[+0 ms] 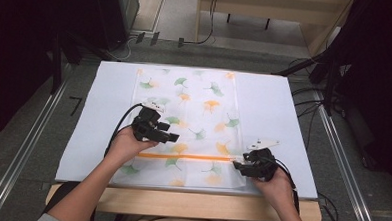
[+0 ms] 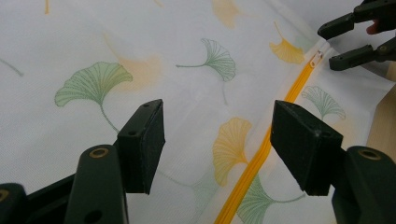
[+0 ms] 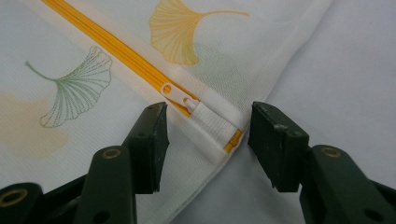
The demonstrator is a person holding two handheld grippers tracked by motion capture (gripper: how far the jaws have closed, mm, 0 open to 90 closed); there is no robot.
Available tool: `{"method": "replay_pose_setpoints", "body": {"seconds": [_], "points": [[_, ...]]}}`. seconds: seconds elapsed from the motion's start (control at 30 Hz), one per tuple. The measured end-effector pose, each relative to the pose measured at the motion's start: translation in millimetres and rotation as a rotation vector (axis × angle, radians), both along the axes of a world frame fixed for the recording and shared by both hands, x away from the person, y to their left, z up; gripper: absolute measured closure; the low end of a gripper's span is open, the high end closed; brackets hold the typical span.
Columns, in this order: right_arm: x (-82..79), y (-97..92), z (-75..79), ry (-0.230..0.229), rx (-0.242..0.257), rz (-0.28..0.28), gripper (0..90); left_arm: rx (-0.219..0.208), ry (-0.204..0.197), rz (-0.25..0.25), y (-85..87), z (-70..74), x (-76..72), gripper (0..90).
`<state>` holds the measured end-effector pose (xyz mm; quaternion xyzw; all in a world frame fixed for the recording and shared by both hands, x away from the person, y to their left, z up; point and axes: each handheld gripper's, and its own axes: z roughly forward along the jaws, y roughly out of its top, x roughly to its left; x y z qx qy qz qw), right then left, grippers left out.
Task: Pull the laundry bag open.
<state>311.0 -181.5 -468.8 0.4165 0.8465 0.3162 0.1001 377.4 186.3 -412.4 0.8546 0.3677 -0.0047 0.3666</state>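
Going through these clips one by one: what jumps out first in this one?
A white bag printed with green and orange leaves lies flat mid-table. Its bright orange zipper runs across near the person's edge. The right gripper stands open around the zipper's white pull at the bag's corner, while the left gripper hovers open above the print.
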Motion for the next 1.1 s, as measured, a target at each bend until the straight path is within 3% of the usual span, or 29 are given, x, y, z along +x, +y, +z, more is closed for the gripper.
{"method": "replay_pose_setpoints", "body": {"seconds": [0.17,0.43,0.63,0.8,1.1], "points": [[-4.1,4.6,-2.4,-0.048,-0.028,-0.010,54.5,-0.008,0.004,-0.002,-0.2,0.3,-0.1,35.8],[-6.1,7.0,-1.3,-0.050,-0.031,0.015,74.3,-0.026,0.010,-0.004,-1.6,0.6,-0.2,35.7],[-4.5,8.5,0.5,-0.016,-0.017,0.031,84.4,-0.066,0.026,-0.016,-3.4,0.4,-0.3,33.7],[2.1,5.4,2.7,0.034,0.022,0.021,85.0,-0.078,0.026,-0.069,-11.3,0.1,-3.7,29.3],[3.2,-0.4,16.6,0.033,0.080,0.012,85.0,-0.066,-0.009,-0.139,-27.2,-2.5,-12.0,49.9]]}}
